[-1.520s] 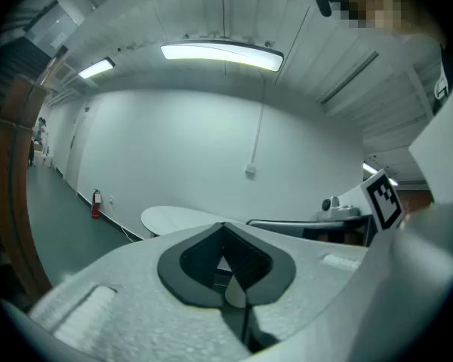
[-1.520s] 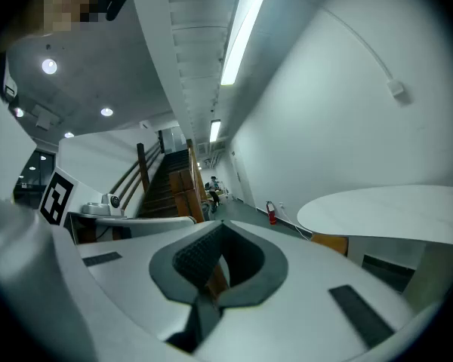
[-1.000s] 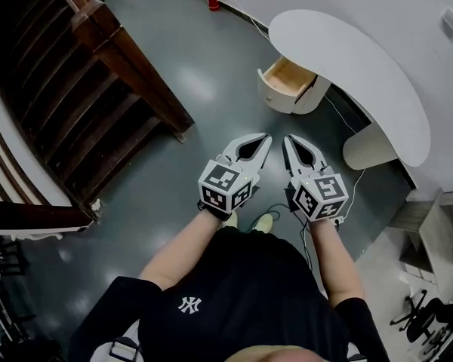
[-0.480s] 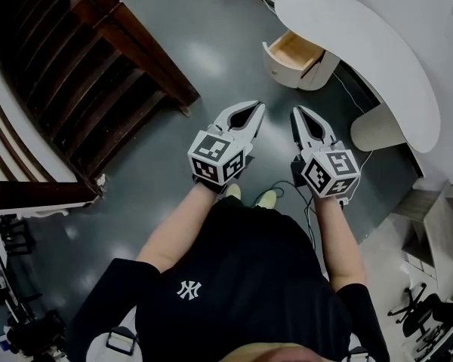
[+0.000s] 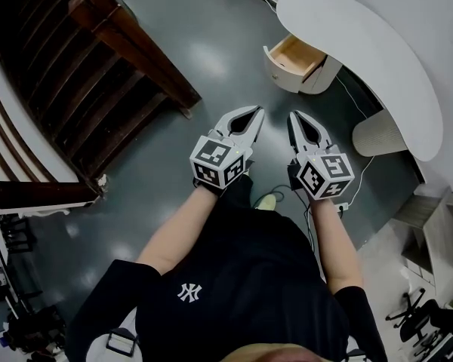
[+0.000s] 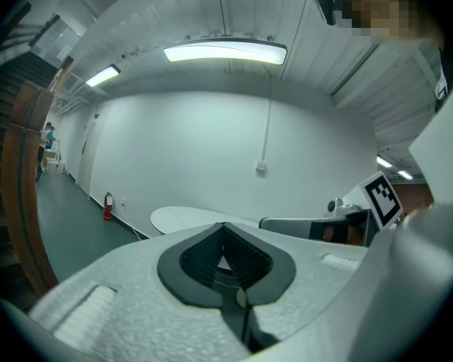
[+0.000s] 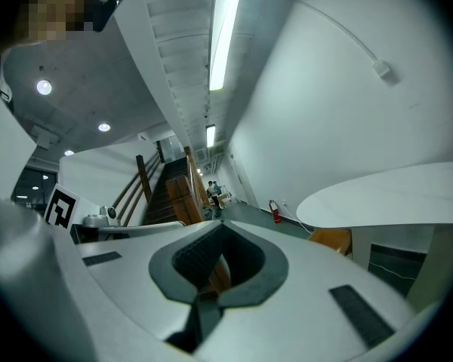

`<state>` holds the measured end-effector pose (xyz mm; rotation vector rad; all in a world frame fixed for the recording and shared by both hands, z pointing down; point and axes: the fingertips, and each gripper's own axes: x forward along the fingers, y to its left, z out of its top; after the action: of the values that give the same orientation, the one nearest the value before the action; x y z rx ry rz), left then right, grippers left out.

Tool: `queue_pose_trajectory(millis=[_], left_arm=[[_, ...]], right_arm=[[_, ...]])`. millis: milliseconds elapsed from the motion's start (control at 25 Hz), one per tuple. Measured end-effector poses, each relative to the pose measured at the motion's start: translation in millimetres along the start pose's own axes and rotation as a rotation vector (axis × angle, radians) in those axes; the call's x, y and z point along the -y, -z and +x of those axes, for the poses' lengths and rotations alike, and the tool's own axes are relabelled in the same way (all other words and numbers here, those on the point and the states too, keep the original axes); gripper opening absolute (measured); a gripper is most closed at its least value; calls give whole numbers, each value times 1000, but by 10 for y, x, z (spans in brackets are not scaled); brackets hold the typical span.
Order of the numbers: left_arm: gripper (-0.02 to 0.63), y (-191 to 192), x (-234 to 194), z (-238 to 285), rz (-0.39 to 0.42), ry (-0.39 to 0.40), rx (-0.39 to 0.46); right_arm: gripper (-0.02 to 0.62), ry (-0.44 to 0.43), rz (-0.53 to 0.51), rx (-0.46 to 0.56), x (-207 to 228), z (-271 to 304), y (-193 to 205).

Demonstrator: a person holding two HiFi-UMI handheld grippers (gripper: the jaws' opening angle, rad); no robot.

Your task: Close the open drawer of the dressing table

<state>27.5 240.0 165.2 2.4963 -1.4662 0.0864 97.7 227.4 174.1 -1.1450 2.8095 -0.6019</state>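
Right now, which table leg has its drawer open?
The far pedestal, at the picture's top: its wooden drawer sticks out. The nearer rounded pedestal shows none.

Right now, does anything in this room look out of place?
Yes: the drawer at one end of the white dressing table stands pulled out, its wooden inside showing. Nothing else looks odd.

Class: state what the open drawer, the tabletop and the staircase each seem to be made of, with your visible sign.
Drawer: probably light wood or board, tan unpainted inside, cream front.
Tabletop: smooth matte white, likely painted board.
Staircase: dark stained wood, brown railing.
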Motion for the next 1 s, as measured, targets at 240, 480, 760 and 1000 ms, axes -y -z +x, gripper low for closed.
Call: queue_pose_trajectory(millis=[240,480,760,1000], left_arm=[[11,-14,-310,309,5,14,2],[11,24,-874,812,10,51,-17],[11,130,-1691,1468,16,128,-50],[11,379,-2150,1919,26,193,-100]], right_arm=[[15,27,3,-27,225,376,34],[17,65,12,-52,546,1026,87],[18,136,55,-89,992,1960,257],[19,219,101,-136,1368,2507,564]])
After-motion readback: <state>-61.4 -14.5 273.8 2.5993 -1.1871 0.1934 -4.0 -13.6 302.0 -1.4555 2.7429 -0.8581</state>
